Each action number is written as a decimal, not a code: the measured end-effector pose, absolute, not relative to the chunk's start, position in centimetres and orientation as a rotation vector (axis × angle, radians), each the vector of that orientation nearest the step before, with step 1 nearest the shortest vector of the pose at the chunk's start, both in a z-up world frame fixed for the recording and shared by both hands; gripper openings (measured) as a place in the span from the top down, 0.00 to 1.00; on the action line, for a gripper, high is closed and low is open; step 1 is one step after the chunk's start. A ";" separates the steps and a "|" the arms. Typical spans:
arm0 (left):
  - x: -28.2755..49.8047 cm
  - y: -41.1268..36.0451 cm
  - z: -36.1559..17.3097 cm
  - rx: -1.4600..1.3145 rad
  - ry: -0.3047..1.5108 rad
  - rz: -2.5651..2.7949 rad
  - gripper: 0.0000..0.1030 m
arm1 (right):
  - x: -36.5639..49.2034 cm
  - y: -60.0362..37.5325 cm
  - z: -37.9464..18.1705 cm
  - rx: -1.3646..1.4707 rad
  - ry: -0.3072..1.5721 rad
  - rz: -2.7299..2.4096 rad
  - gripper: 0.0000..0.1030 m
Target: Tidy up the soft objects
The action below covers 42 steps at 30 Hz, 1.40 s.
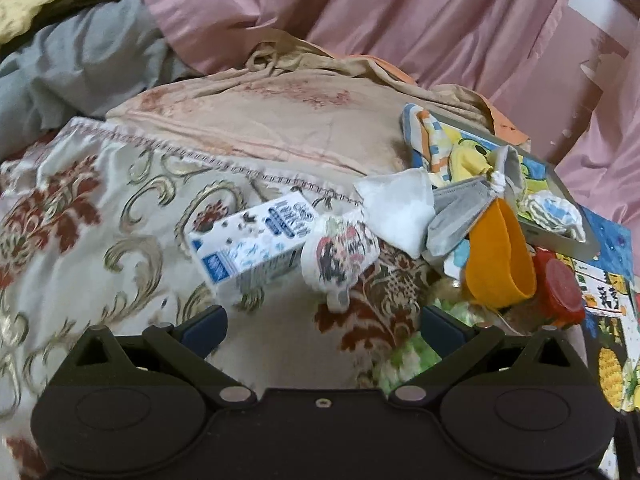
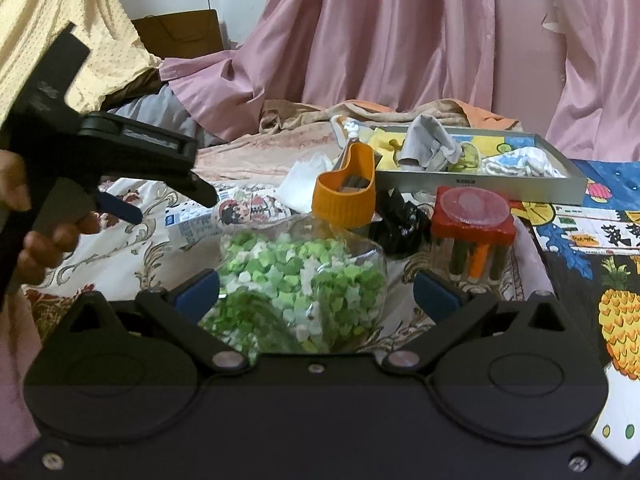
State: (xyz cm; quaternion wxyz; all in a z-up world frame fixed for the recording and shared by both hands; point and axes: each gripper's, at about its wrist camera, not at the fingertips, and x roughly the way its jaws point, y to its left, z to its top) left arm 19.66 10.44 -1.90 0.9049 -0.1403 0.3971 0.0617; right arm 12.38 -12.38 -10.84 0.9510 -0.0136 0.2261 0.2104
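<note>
A grey metal tray [image 2: 480, 186] at the back right holds a grey cloth [image 2: 428, 144], a yellow cloth [image 2: 384, 142] and a white-blue cloth [image 2: 516, 162]; the tray also shows in the left wrist view [image 1: 576, 236]. A white soft pouch [image 1: 396, 204] and a printed soft cup-shaped thing [image 1: 340, 254] lie on the bedspread. My left gripper [image 1: 322, 322] is open and empty, just short of the printed thing. My right gripper [image 2: 316, 292] is open, its jaws either side of a clear bottle of green stars [image 2: 304, 280]. The left gripper shows in the right wrist view [image 2: 168, 196].
A white-blue carton [image 1: 248, 244], an orange-capped bottle [image 2: 344, 196], a red-lidded jar [image 2: 472, 220] and a black crumpled bag [image 2: 400, 216] crowd the middle. A patterned bedspread [image 1: 80, 220] lies left, a printed mat [image 2: 600, 240] right, pink curtains [image 2: 380, 40] behind.
</note>
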 end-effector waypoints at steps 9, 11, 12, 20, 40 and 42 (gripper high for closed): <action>23.4 11.3 -4.0 -0.308 0.865 0.094 0.01 | 15.2 -11.8 -10.7 -0.024 0.448 0.404 0.00; 23.8 11.6 -4.3 -0.331 0.872 0.086 0.01 | 16.2 -11.8 -10.7 -0.022 0.450 0.393 0.00; 24.1 11.8 -4.4 -0.335 0.870 0.086 0.01 | 16.7 -11.8 -10.6 -0.018 0.449 0.387 0.00; 25.3 12.6 -5.6 -0.397 0.889 0.069 0.01 | 21.1 -10.9 -10.3 0.005 0.458 0.344 0.00; 26.0 13.5 -6.5 -0.477 0.864 0.033 0.30 | 24.5 -8.0 -10.5 -0.056 0.459 0.377 0.13; 25.9 13.5 -6.3 -0.467 0.849 0.036 0.39 | 24.7 -7.8 -10.5 -0.069 0.461 0.373 0.18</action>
